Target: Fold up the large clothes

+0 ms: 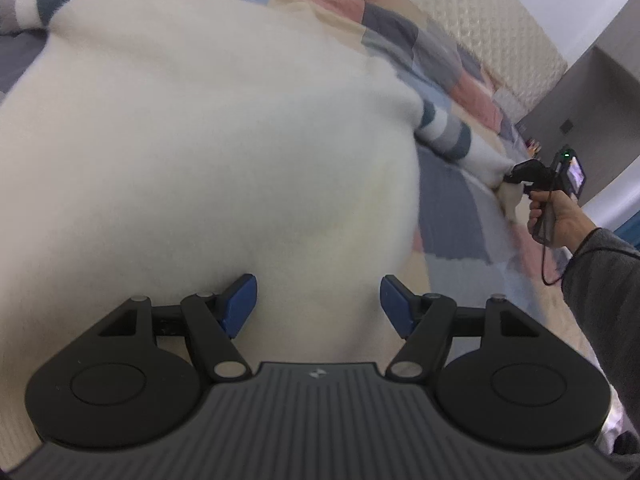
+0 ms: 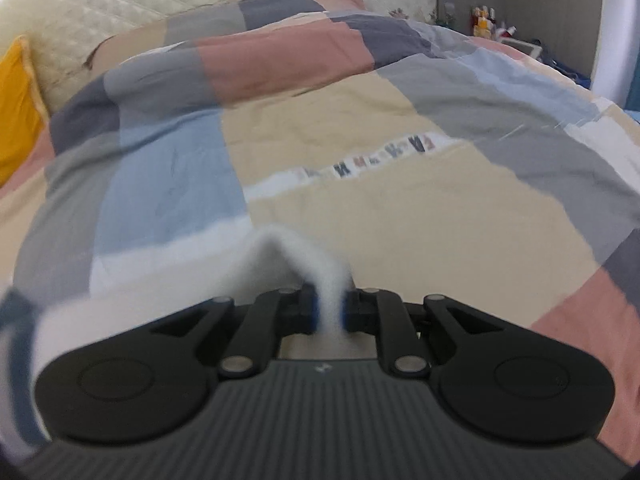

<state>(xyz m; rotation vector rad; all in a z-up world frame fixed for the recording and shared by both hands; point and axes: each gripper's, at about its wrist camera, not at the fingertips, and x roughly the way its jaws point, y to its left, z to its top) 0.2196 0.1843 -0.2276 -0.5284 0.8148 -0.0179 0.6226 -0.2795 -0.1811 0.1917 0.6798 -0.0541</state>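
A fluffy white sweater (image 1: pixel 192 140) lies spread on the patchwork bed cover (image 1: pixel 452 216). Its sleeves carry blue, grey and white stripes. My left gripper (image 1: pixel 318 302) is open just above the sweater's body, and its blue pads (image 1: pixel 240 304) stand apart without pinching the fabric. The striped right sleeve (image 1: pixel 444 128) stretches out to my right gripper (image 1: pixel 516 176), which is shut on the white cuff. In the right wrist view that cuff (image 2: pixel 312 264) rises as a blurred fold out of the shut right gripper (image 2: pixel 330 312), above the cover.
The bed cover (image 2: pixel 320 140) spreads ahead in pink, grey, blue and beige patches. A yellow pillow (image 2: pixel 16 112) and a quilted headboard (image 2: pixel 120 0) lie at the far side. Bottles on a stand (image 2: pixel 488 20) sit beyond the bed. A person's hand (image 1: pixel 560 216) in a grey sleeve holds the right gripper.
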